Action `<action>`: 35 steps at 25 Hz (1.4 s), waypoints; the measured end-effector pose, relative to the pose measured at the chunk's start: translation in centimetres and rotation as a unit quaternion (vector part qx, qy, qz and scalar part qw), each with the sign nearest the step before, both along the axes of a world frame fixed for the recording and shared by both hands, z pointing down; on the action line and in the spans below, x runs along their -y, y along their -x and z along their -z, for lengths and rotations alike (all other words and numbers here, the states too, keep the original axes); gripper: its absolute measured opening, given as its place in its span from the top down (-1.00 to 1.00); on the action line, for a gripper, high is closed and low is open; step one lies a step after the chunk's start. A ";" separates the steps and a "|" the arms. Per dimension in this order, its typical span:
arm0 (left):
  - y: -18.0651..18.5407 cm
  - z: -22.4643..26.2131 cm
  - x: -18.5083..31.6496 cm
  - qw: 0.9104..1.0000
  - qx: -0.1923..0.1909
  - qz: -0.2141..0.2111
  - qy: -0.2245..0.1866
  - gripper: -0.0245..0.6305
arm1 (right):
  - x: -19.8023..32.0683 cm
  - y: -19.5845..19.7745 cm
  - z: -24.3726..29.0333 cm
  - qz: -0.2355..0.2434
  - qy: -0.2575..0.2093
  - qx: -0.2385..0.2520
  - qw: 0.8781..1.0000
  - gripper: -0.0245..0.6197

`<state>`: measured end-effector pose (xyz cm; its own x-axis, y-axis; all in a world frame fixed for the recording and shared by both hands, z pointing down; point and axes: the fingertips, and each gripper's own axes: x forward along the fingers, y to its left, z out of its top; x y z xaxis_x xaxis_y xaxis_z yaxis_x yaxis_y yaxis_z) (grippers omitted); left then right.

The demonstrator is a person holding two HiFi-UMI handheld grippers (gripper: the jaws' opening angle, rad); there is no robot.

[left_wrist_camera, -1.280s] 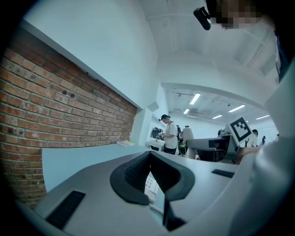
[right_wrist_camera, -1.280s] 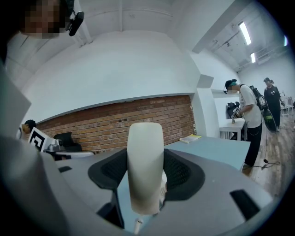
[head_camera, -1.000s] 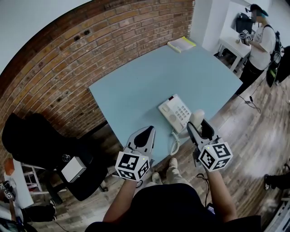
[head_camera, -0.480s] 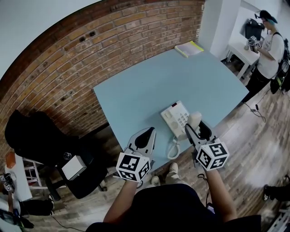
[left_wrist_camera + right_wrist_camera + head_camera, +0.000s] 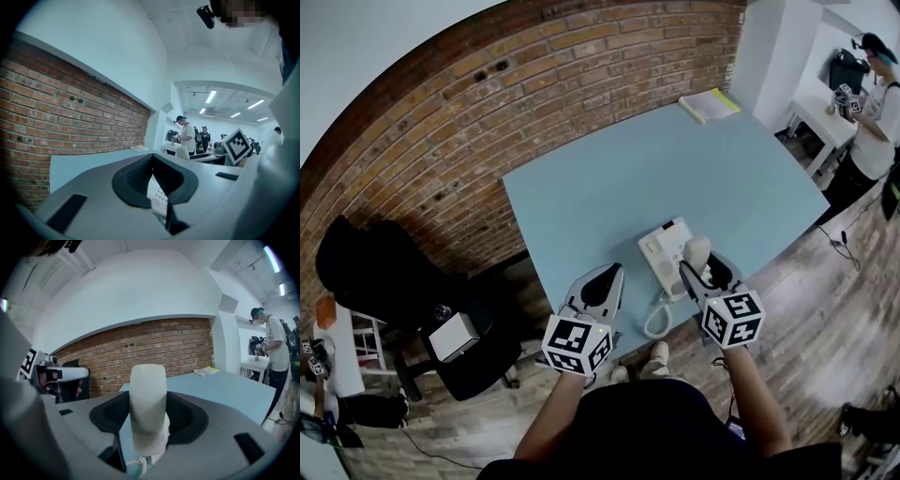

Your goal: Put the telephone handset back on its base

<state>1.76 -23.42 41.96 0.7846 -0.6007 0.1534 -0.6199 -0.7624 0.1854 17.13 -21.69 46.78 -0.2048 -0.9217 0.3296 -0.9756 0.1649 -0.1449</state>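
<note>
Handset [image 5: 697, 252] pinched by right gripper [image 5: 703, 271] over base [image 5: 661, 247], poised for seating; left gripper [image 5: 604, 276] idle alongside, jaws pressed together and empty.

phone base [image 5: 661, 247] on table [image 5: 609, 187], handset [image 5: 696, 251] at its right, notepad [image 5: 709, 105] at far corner.

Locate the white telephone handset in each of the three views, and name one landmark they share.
Head view: the white telephone handset is lower centre-right, upright in the claw of the right gripper, by the white keypad base's right edge.
Left gripper view: perhaps the small white shape right of centre; unsure.
Right gripper view: dead centre, clamped in the claw.
Shared landmark: the yellow-edged notepad on the blue table's far corner.
</note>
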 end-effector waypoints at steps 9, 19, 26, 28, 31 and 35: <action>-0.8 -0.9 1.0 1.000 0.014 0.018 0.010 0.90 | 2.2 0.1 -3.7 0.039 0.047 -0.022 0.998 0.16; -1.6 -2.1 1.9 0.999 0.016 0.039 0.026 0.90 | 3.5 -0.2 -7.0 0.067 0.088 -0.034 0.993 0.16; -1.5 -2.6 2.4 0.998 0.017 0.057 0.031 0.90 | 4.1 -0.2 -8.8 0.081 0.110 -0.042 0.990 0.16; -1.4 -2.7 2.6 0.997 0.012 0.061 0.037 0.90 | 4.5 -0.1 -9.1 0.084 0.113 -0.042 0.989 0.16; -1.2 -2.7 2.8 0.997 0.009 0.068 0.041 0.90 | 5.1 0.1 -9.5 0.089 0.117 -0.040 0.988 0.16; -1.0 -2.9 2.9 0.996 0.014 0.077 0.042 0.90 | 5.7 0.3 -10.3 0.097 0.122 -0.043 0.987 0.16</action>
<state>2.78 -26.33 44.87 0.6797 -0.6969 0.2288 -0.7334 -0.6409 0.2266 16.83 -27.42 57.12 -0.3311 -0.7585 0.5614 -0.9396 0.3199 -0.1218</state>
